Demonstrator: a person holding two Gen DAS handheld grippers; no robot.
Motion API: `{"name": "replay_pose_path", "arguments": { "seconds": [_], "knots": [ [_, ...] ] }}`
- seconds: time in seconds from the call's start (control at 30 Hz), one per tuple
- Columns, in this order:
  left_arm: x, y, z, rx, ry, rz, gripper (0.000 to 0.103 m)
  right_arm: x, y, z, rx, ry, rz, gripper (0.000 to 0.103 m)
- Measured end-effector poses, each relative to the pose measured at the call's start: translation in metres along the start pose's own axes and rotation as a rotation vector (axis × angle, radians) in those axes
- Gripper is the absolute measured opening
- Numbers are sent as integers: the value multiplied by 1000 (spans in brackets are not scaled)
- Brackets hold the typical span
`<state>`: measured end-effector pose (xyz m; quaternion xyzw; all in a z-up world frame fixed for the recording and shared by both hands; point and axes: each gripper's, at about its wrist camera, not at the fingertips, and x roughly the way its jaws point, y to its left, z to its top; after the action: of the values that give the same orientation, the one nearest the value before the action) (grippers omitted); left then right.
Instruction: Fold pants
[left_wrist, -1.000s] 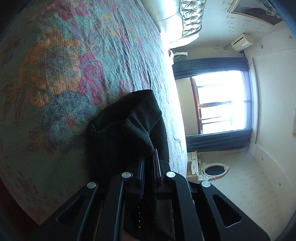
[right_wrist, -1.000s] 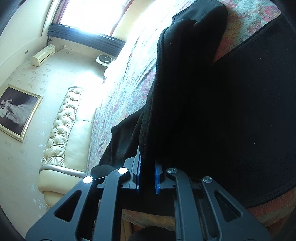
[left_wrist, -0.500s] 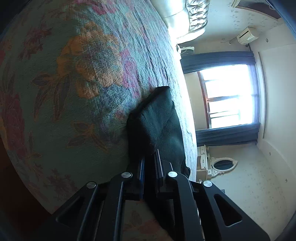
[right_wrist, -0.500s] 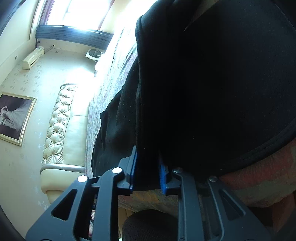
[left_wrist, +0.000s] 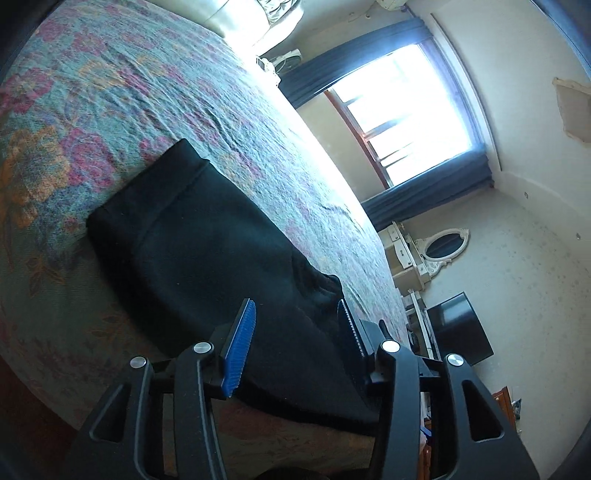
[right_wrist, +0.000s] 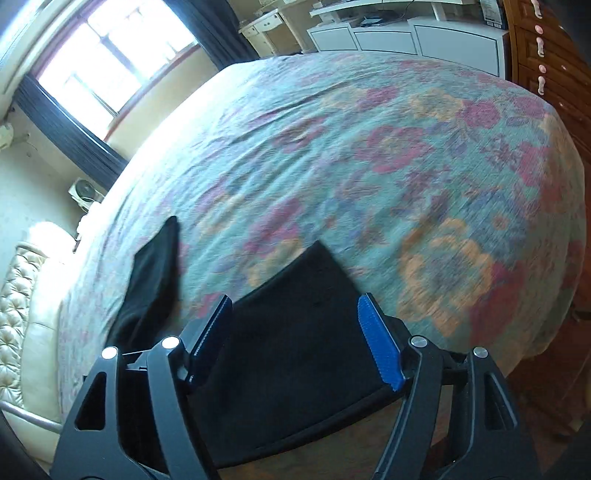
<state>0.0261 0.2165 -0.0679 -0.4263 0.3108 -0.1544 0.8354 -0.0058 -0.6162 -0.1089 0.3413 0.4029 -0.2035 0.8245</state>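
Lying folded: pants on bedspread | near edge hidden behind gaping left hand-held gripper

Bedspread, floral, teal w/ red and orange blooms, is covering the bed; fabric is lying slightly wrinkled. Tufted cream headboard is standing at bed's head end. Window is letting in strong daylight; dark blue curtains are hanging drawn back at both sides. Small fan is sitting near headboard, below window. White vanity w/ oval mirror is standing against wall past the bed's far side. Dark TV screen is sitting next to vanity. White low cabinet and brown wooden drawers are standing past the bed's foot.
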Motion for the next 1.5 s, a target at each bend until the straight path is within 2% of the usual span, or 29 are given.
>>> {"name": "replay_pose_path", "arguments": {
  "seconds": [0.07,0.17,0.2,0.23,0.27,0.33,0.43,0.5,0.57,0.6,0.63,0.67,0.7,0.73,0.77,0.8,0.83,0.87,0.93,1.0,1.07,1.17,1.23,1.3,1.33,1.37,1.43,1.5],
  "knots": [
    [17,-11,-4,-4,34,-13,48,20,-14,5,-17,50,11,70],
    [43,-28,-14,9,100,-8,48,36,-6,2,-80,67,47,76],
    [51,-34,-18,22,117,-4,48,38,4,1,-150,77,20,71],
    [58,-41,-22,36,133,-2,48,39,12,-3,-233,78,-29,51],
    [65,-46,-25,51,148,2,48,38,19,-9,-292,78,-44,46],
    [76,-54,-36,73,174,12,48,35,19,-15,-305,98,20,23],
    [91,-65,-47,77,206,1,48,27,17,-16,-335,98,41,15],
    [101,-73,-55,76,221,-8,48,19,12,-12,-372,57,-12,11],
    [108,-79,-61,72,233,-19,48,19,2,-5,-321,56,13,8],
    [111,-82,-65,74,243,-30,48,21,-4,-3,-272,72,34,9],
    [115,-84,-69,78,255,-39,48,18,-6,-1,-236,71,32,15],
    [118,-88,-73,83,267,-45,49,11,-2,1,-220,36,-22,21],
    [122,-89,-77,85,278,-48,50,0,7,2,-227,-34,-134,29],
    [125,-91,-81,86,287,-53,52,-12,22,3,-245,-103,-209,41],
    [129,-92,-85,82,293,-60,55,-22,42,2,-265,-152,-194,51],
    [133,-93,-88,77,300,-68,55,-28,66,0,-289,-185,-140,65],
    [136,-93,-90,71,305,-73,55,-31,95,-4,-332,-198,-83,72],
    [138,-95,-93,69,304,-79,55,-28,128,-8,-390,-188,-31,74],
    [143,-101,-99,77,299,-92,55,-8,197,-19,-504,-113,65,77],
    [147,-106,-106,94,307,-96,55,28,262,-26,-599,-31,98,77],
    [151,-107,-112,103,326,-89,55,69,319,-36,-704,11,29,77],
    [155,-104,-121,100,351,-84,55,127,380,-47,-826,48,-143,77],
    [154,-104,-121,121,353,-80,55,162,399,-54,-891,66,-279,77],
    [153,-106,-121,132,357,-77,55,190,401,-60,-939,108,-386,77],
    [153,-107,-121,128,356,-80,55,196,396,-60,-945,131,-400,72],
    [153,-106,-120,119,356,-88,58,196,391,-57,-926,145,-369,63],
    [153,-108,-120,114,354,-98,60,186,373,-48,-846,167,-289,8],
    [156,-112,-122,122,356,-97,60,162,359,-42,-818,126,-232,8]
  ]
}}
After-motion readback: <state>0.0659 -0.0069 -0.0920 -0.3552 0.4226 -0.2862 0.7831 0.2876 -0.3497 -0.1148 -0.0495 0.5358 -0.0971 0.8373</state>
